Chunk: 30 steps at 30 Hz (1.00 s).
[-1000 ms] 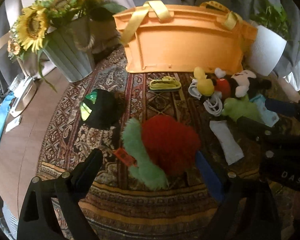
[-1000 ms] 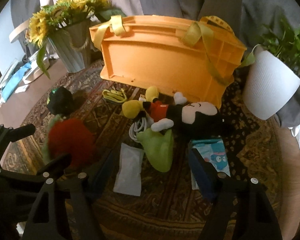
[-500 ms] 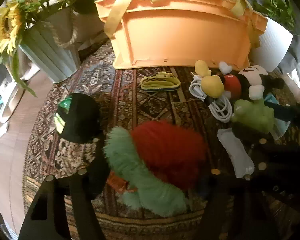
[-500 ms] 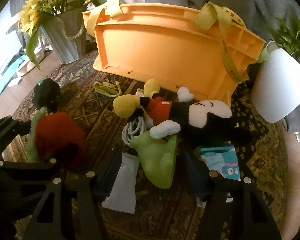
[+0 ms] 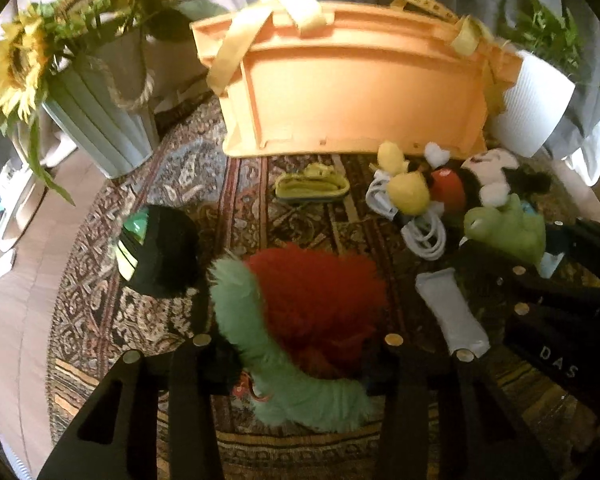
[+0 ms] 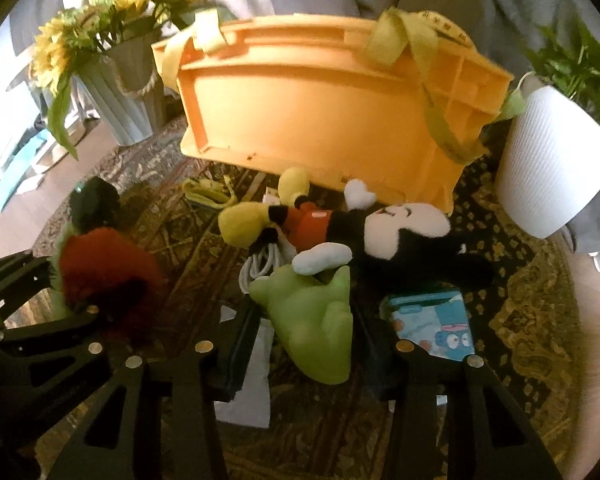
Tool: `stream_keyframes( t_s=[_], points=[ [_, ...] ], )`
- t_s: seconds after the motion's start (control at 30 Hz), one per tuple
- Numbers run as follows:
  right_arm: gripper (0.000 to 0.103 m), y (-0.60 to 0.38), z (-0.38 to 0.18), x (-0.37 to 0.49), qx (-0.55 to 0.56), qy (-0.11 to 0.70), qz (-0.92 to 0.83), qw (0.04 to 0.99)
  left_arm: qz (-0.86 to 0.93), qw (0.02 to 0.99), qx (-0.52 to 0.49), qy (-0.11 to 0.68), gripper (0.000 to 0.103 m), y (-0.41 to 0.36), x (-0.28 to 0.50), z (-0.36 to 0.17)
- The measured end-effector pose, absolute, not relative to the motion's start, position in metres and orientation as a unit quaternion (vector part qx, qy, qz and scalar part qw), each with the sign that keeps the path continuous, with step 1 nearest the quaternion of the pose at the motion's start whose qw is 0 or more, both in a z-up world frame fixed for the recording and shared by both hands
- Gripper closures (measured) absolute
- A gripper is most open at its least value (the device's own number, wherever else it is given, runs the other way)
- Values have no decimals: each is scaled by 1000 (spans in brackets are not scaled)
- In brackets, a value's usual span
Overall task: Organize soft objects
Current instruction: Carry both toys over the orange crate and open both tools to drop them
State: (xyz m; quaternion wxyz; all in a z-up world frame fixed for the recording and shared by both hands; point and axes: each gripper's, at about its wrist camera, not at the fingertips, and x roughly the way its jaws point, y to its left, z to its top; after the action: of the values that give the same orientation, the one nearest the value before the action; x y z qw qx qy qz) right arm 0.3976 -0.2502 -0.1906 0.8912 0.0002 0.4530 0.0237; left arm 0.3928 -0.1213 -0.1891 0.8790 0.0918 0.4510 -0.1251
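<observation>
A fluffy red toy with a green furry edge (image 5: pixel 312 296) lies on the patterned rug, and my left gripper (image 5: pixel 292 332) is shut on it, its fingers sunk into the fur on both sides. My right gripper (image 6: pixel 308 320) straddles a smooth green plush (image 6: pixel 312 332). Its jaws are closing, with the pads close beside the plush and not visibly squeezing it. A black, white and red mouse plush (image 6: pixel 380 232) lies just beyond, in front of the orange crate (image 6: pixel 320 112) with yellow straps.
On the rug also lie a black fuzzy item with green patches (image 5: pixel 160 252), a white coiled cable (image 5: pixel 424 232), a white packet (image 5: pixel 452 312), a folded yellow strap (image 5: pixel 312 186) and a blue printed pack (image 6: pixel 432 324). A sunflower vase (image 5: pixel 100 120) stands left, a white plant pot (image 5: pixel 532 108) right.
My left gripper's jaws have gone from wide open to closed on the fluffy toy. My right gripper has crept toward the green plush while its jaws narrowed around it.
</observation>
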Motion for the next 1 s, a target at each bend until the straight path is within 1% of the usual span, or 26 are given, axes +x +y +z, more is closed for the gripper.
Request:
stream_keyframes(
  t_s=[0.33, 0.83, 1.0],
  points=[
    [56, -254, -143, 375, 16, 408, 20, 913, -117, 903, 78, 407, 60, -123, 385, -139],
    [56, -270, -69, 374, 48, 319, -14, 946, -129, 945, 61, 293, 60, -129, 395, -52],
    [59, -276, -43, 382, 57, 288, -25, 956, -142, 950, 54, 271, 60, -133, 409, -27]
  ],
)
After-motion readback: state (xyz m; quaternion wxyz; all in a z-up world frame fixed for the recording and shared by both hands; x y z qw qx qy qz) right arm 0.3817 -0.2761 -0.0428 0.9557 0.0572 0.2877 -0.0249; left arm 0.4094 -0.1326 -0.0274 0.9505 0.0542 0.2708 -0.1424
